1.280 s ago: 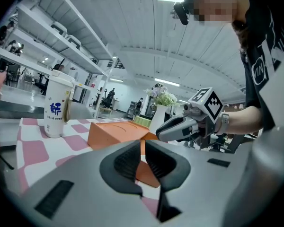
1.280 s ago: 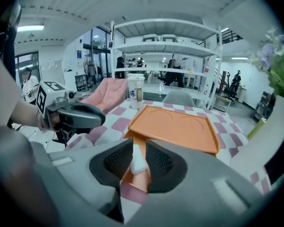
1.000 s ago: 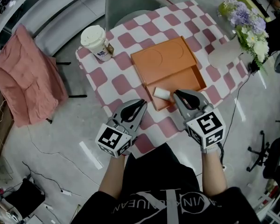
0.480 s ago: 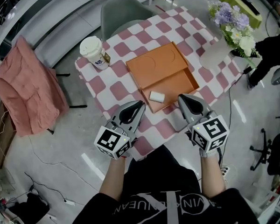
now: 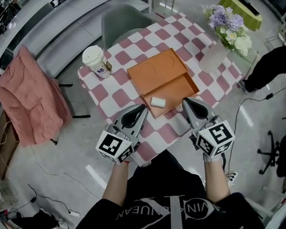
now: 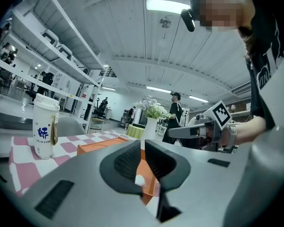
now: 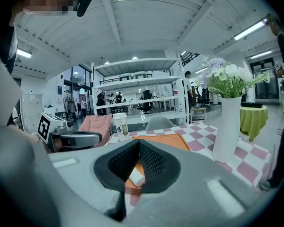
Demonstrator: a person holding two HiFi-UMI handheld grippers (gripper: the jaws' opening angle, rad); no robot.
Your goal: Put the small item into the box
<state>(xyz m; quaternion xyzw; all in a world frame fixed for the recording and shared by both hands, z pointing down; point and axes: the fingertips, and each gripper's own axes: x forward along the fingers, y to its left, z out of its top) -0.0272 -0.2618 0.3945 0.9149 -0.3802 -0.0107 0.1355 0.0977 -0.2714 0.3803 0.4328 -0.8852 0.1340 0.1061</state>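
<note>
An orange box (image 5: 177,87) lies open on the checked table, its lid (image 5: 155,67) flat behind the tray. The small white item (image 5: 157,101) rests inside the tray near its front edge. It also shows past the jaws as the white item (image 6: 139,179) and again as the item (image 7: 136,177). My left gripper (image 5: 144,107) hovers just in front of the box, shut and empty. My right gripper (image 5: 185,101) is at the box's front right corner, also shut with nothing between its jaws. Each gripper sees the other: right gripper (image 6: 180,132), left gripper (image 7: 97,137).
A paper cup (image 5: 96,60) stands at the table's left corner. A white vase of flowers (image 5: 214,55) is at the right corner. Behind the table is a grey chair (image 5: 121,19); a pink cloth (image 5: 28,94) hangs at left. A person (image 5: 271,63) stands at right.
My right gripper has pulled back from the white item, which stays in the box. Both grippers now sit slightly nearer me, and the view has shifted.
</note>
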